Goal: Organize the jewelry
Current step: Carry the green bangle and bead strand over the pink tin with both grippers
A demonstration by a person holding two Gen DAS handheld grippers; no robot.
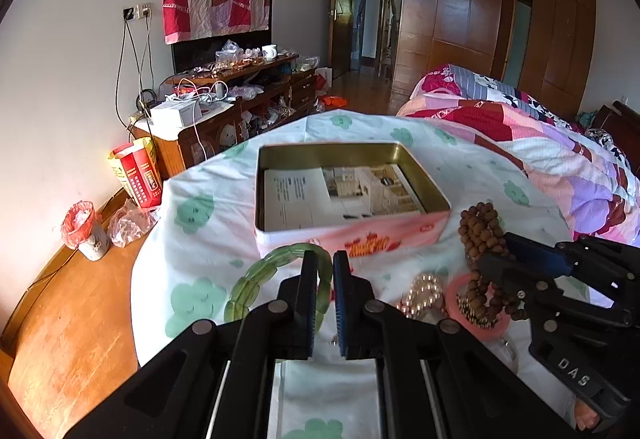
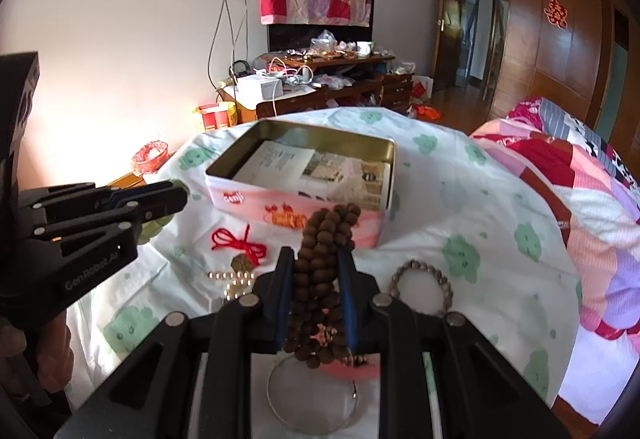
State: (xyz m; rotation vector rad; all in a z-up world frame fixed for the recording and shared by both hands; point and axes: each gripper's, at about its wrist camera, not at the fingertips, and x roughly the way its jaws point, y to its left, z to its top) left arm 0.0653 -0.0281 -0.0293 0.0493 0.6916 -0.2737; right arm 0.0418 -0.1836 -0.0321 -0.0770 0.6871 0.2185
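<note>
An open pink tin box (image 1: 352, 235) (image 2: 248, 195) with a printed sheet inside stands on the cloth-covered table. My left gripper (image 1: 321, 263) is shut on a green jade bangle (image 1: 256, 279), just in front of the tin. My right gripper (image 2: 316, 259) is shut on a bunch of brown wooden beads (image 2: 324, 271) (image 1: 480, 231), held up near the tin's front right corner. On the cloth lie a red string charm (image 2: 240, 245), gold beads (image 2: 234, 279), a grey bead bracelet (image 2: 422, 287), a thin silver bangle (image 2: 312, 407), a pearl strand (image 1: 426, 295) and a pink ring (image 1: 476, 319).
The table has a white cloth with green flowers (image 2: 460, 251). A bed with a pink quilt (image 1: 540, 143) lies to the right. A cluttered wooden cabinet (image 1: 240, 99) stands by the far wall. A small bin (image 1: 86, 231) sits on the wooden floor at left.
</note>
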